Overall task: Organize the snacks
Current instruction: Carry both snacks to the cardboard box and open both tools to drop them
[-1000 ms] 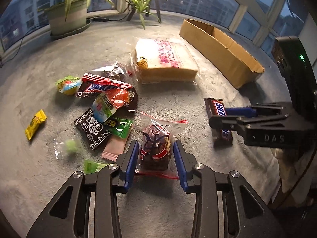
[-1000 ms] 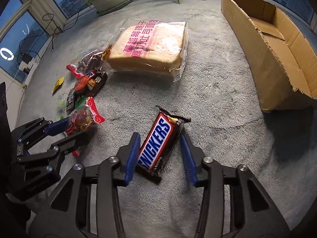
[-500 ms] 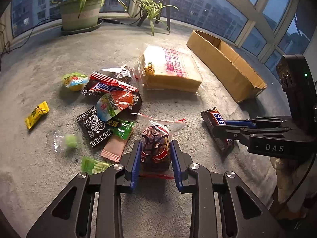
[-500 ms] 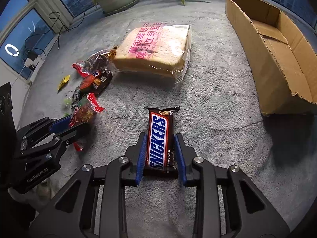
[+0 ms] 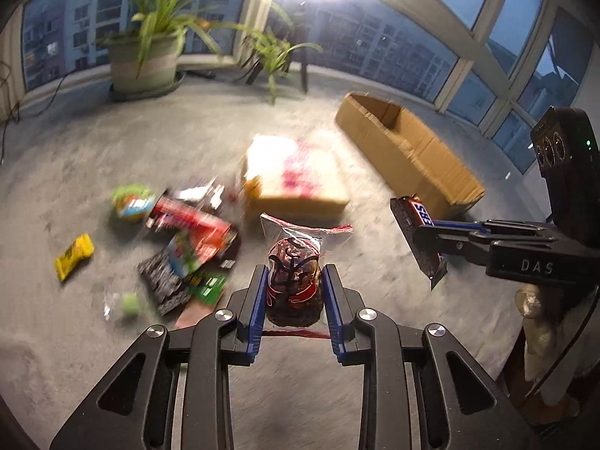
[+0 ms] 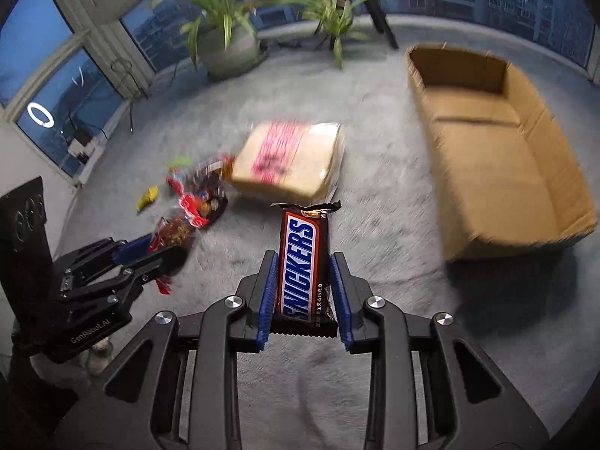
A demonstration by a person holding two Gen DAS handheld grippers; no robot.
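Cardboard box lies open on the grey carpet, and I see only its bare folded flaps inside. My right gripper has its fingers clamped on the Snickers bar, held above the carpet left of the box. My left gripper is clamped on a clear-wrapped dark snack bag. Bread loaf pack and loose snack pile sit on the carpet.

Left wrist view is looking forward and down along the left gripper from just above the carpet, facing the windows. Right wrist view is doing likewise along the right gripper. Both are sharing the bread loaf, cardboard box and each other's gripper.
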